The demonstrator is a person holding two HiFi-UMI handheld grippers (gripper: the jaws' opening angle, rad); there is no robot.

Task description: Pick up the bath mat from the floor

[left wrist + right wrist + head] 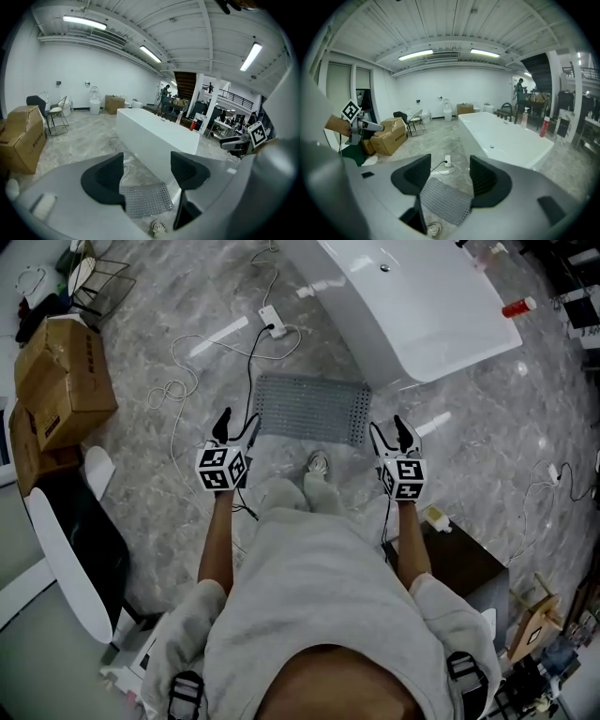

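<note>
Left claw (237,425), right claw (390,435) both apart, empty; bath mat (312,409) flat, long axis left-right, just beside bathtub (422,306).

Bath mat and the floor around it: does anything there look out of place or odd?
The bath mat itself lies flat and unfolded beside the bathtub. The odd thing is a white power strip with loose cables looping over the floor just beyond the mat, close to the tub.
</note>
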